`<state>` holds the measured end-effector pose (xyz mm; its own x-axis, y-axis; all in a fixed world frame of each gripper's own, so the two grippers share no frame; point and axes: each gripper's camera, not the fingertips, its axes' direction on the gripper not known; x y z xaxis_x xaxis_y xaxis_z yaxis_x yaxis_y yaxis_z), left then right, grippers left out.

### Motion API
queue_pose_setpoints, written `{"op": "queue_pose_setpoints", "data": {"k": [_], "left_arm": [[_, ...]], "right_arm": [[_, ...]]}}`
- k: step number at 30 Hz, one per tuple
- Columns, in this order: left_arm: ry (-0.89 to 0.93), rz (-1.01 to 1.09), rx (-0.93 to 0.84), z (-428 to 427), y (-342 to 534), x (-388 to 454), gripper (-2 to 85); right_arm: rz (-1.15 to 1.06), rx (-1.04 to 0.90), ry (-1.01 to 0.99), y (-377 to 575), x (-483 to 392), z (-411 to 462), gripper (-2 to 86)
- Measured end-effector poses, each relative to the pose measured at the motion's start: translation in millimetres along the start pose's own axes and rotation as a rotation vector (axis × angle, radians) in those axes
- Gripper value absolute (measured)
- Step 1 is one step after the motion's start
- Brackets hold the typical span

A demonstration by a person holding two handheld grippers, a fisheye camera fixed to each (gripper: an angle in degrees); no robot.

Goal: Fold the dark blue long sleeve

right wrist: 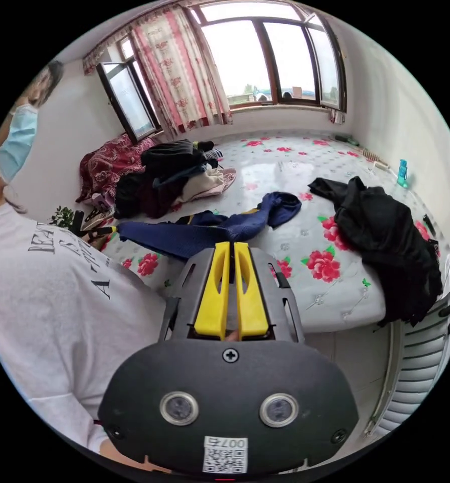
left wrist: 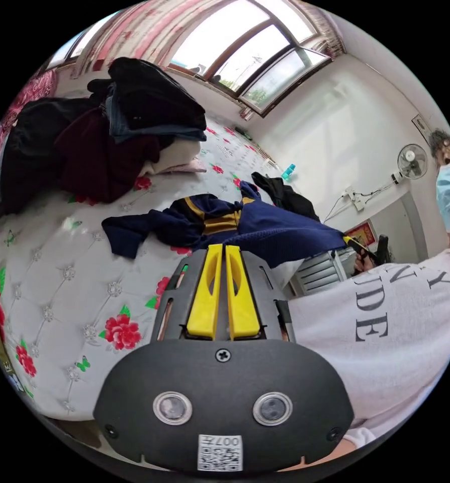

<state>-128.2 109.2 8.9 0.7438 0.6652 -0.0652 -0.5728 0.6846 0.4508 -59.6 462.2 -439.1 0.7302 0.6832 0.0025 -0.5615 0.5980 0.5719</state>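
The dark blue long sleeve (left wrist: 280,229) with yellow stripes lies half on the bed, its lower edge lifted and stretched toward me. My left gripper (left wrist: 223,247) is shut on that edge, yellow jaws pressed together. At the right of the left gripper view, the right gripper (left wrist: 358,245) pinches the other end of the same edge. In the right gripper view the long sleeve (right wrist: 194,235) runs from the bed to my right gripper (right wrist: 231,245), shut on the cloth, and the left gripper (right wrist: 100,231) holds the far corner. One sleeve (right wrist: 280,205) trails back on the bed.
White flowered bed cover (left wrist: 69,282) (right wrist: 295,166). A pile of dark clothes (left wrist: 109,131) (right wrist: 169,173) sits at the back. A black garment (right wrist: 385,231) (left wrist: 285,193) lies at the bed's edge above a radiator (right wrist: 421,362). The person's white T-shirt (left wrist: 385,332) (right wrist: 59,302) is close.
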Motion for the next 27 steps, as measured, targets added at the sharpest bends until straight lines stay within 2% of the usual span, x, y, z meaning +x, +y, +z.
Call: {"op": "queue_pose_setpoints", "data": {"k": [4, 7, 10, 12, 14, 17, 20, 25, 27], "left_arm": [[-0.013, -0.143, -0.033, 46.0, -44.7, -33.2, -1.0], [-0.050, -0.120, 0.040, 46.2, -120.7, -17.8, -1.0], [0.019, -0.047, 0.241, -14.3, -198.1, 28.4, -0.9], [0.028, 0.050, 0.357, -69.2, -228.1, 68.2, -0.9], [0.020, 0.191, 0.500, -145.6, -240.9, 120.5, -1.0], [0.065, 0.319, 0.571, -206.2, -231.1, 161.4, -0.9], [-0.015, 0.437, 0.576, -247.1, -185.5, 202.5, -0.9], [-0.072, 0.424, 0.432, -231.3, -97.4, 196.4, -0.9], [-0.096, 0.394, 0.348, -207.1, -58.7, 184.2, -0.9]], "right_arm": [[0.134, -0.091, -0.115, -19.9, 56.0, 58.0, -0.2], [0.184, -0.108, -0.159, -81.6, 94.7, 95.9, -0.3], [0.167, 0.065, -0.159, -174.6, 103.7, 65.7, -0.3], [0.116, 0.322, -0.195, -231.7, 91.8, -8.7, -0.3], [0.045, 0.494, -0.222, -254.1, 76.5, -69.6, -0.3], [-0.103, 0.622, -0.201, -262.8, 46.3, -141.1, -0.3], [-0.223, 0.652, -0.193, -239.5, 26.5, -166.7, -0.3], [-0.297, 0.487, -0.265, -171.5, 23.6, -130.9, -0.3], [-0.314, 0.322, -0.220, -129.4, 20.5, -83.3, -0.3]]}}
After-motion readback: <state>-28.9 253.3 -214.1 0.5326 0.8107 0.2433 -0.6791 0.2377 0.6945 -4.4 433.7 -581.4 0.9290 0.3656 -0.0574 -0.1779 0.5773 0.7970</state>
